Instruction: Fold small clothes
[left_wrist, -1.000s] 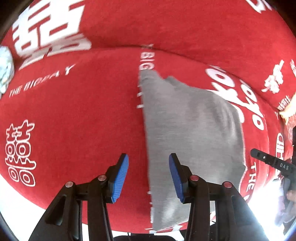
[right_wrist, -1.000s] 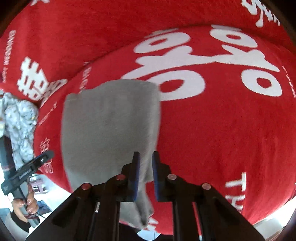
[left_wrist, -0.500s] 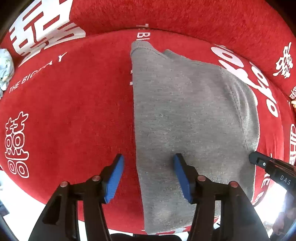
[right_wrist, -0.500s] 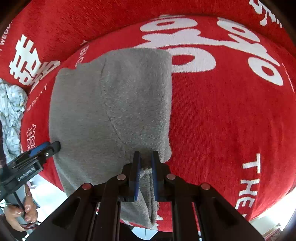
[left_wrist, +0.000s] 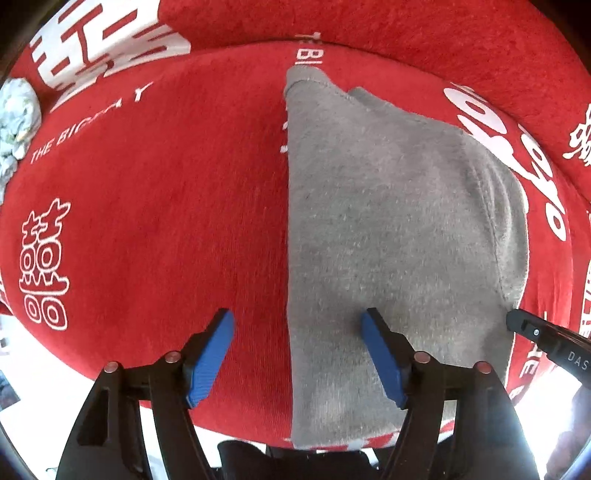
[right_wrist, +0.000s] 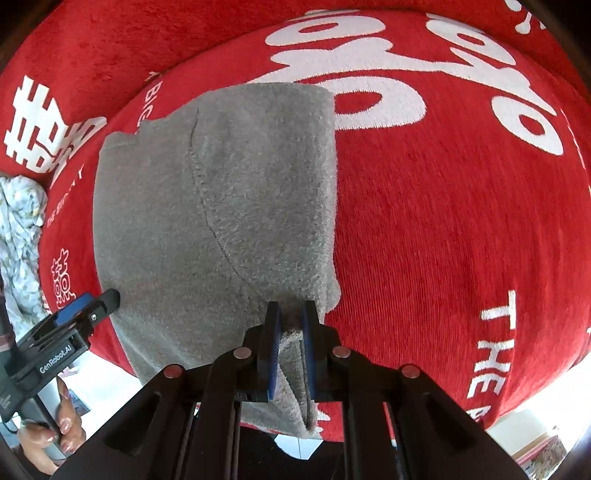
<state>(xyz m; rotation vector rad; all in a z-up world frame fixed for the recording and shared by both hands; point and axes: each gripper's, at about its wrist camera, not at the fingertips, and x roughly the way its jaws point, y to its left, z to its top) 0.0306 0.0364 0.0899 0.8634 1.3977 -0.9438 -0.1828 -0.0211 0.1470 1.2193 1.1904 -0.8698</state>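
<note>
A small grey fleece garment (left_wrist: 384, 229) lies folded on the red cloth (left_wrist: 155, 221), its straight left edge running away from the camera. My left gripper (left_wrist: 297, 332) points down over that near left edge, jaws opening, and the blue pads stand apart from the fabric with the edge lying between them. In the right wrist view the grey garment (right_wrist: 221, 206) fills the middle, and my right gripper (right_wrist: 290, 317) is shut on its near right corner, fabric pinched between the pads. The left gripper's tip (right_wrist: 92, 306) shows at the garment's left side there.
The red cloth (right_wrist: 461, 240) carries white lettering and covers the whole surface. A crumpled pale patterned garment (right_wrist: 18, 236) lies at the far left; the same pale garment (left_wrist: 16, 118) appears in the left view. A hand (right_wrist: 55, 432) holds the left tool. The surface's near edge drops to a bright floor.
The left jaws have spread wide and released the garment's edge. Both grippers came down, and the grey garment now lies flat on the cloth. The right gripper stays clamped on its corner.
</note>
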